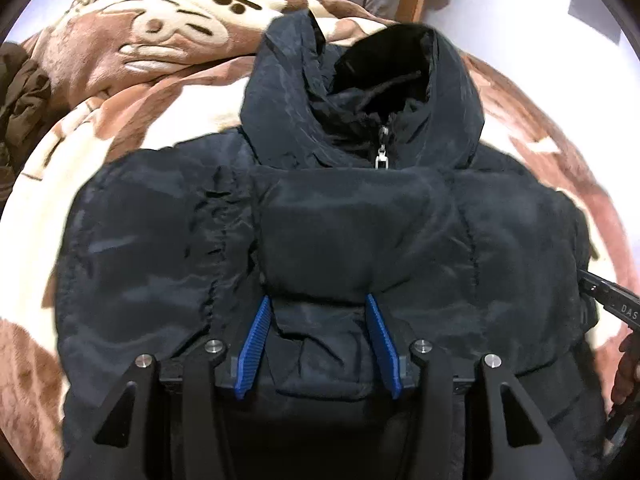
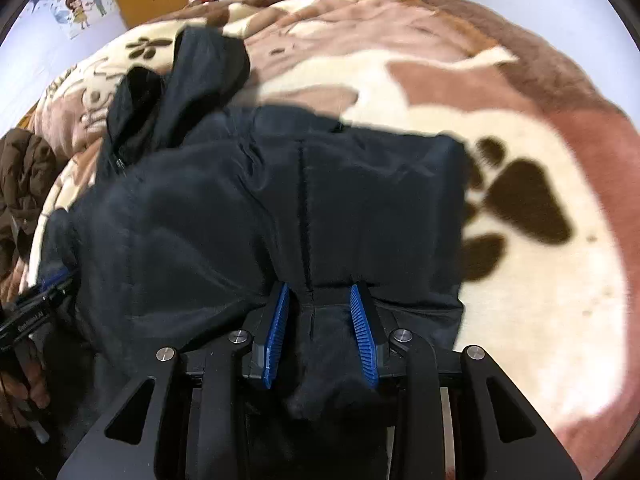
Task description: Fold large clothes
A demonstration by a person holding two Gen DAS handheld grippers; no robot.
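Both pairs of jaws are clamped on dark fabric. On the left, the left gripper (image 1: 318, 312) points steeply down at the bed, its blue pads (image 1: 256, 344) set fairly wide with a thick, puffy fold of the jacket (image 1: 168, 240) bunched between them; the cloth fills the gap and creases where the pads press in. In its own view the gripper sits at about the middle of the jacket's width, near the lower hem.

That jacket, a dark navy padded one, lies spread on a brown and cream blanket (image 1: 120, 92), front up, zipped to the collar, with the hood (image 1: 360, 92) at the far end and a silver zip pull (image 1: 382, 148) hanging at the throat. A brown garment (image 1: 20, 96) lies heaped at the left edge of the bed.

To the right, the right gripper (image 2: 320, 304) tilts down at much the same angle. Its pads (image 2: 362, 332) stand closer together, pinching a narrower ridge of fabric along a seam, near the jacket's right edge. In the left view its black body enters at the jacket's right edge, with a hand (image 1: 626, 368) on its handle; in the right view the left gripper shows at the far left, also held by a hand (image 2: 24, 392).
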